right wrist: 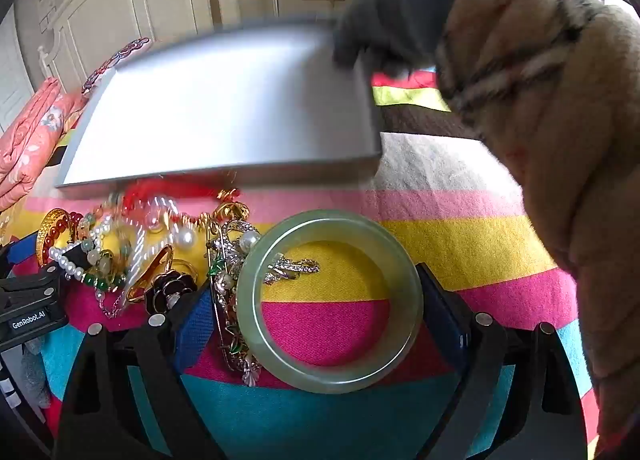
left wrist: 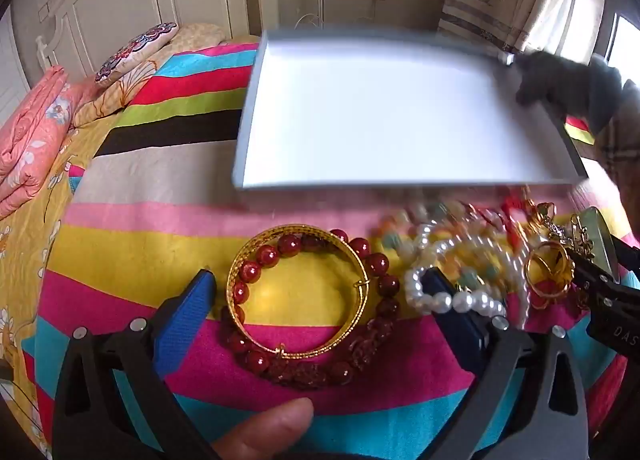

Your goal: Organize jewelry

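Jewelry [left wrist: 460, 260] lies heaped on the striped bedspread [left wrist: 160, 260], a tilted tray [left wrist: 380, 112] at twelve o'clock (gloved hand [left wrist: 560, 88] gripping its corner), likely meant to receive it. Left gripper [left wrist: 320, 300] brackets gold bangle [left wrist: 296, 292], right gripper [right wrist: 320, 308] jade bangle [right wrist: 332, 300]; both released.

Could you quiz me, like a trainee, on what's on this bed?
1. True or false: the left hand-held gripper is open around the gold bangle.
2. Which lies inside the green jade bangle: A a pearl strand, B a rhinestone brooch, C a ring?
3. What does the gloved hand hold by its corner?

Key: 1 true; 2 B; 3 the white tray, which is blurred.
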A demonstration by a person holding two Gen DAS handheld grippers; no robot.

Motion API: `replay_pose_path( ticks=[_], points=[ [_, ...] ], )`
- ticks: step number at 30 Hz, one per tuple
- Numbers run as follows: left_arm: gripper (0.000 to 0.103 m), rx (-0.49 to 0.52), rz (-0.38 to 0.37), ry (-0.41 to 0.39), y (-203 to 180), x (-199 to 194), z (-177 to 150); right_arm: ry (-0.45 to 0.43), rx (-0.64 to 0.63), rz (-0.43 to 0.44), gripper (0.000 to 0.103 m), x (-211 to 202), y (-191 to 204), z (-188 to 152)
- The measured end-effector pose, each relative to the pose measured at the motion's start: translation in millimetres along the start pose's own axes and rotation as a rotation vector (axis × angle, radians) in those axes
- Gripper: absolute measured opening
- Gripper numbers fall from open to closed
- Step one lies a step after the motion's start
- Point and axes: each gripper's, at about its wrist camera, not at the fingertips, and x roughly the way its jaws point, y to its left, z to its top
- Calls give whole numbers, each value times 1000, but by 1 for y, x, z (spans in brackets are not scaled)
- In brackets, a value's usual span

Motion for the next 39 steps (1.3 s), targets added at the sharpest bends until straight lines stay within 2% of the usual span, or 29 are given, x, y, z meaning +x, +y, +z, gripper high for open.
replay_pose_path(
  ticks=[39],
  points=[
    [101, 3, 10, 2, -4, -2, 1, -1, -4, -5, 87, 1, 0, 2]
  ],
)
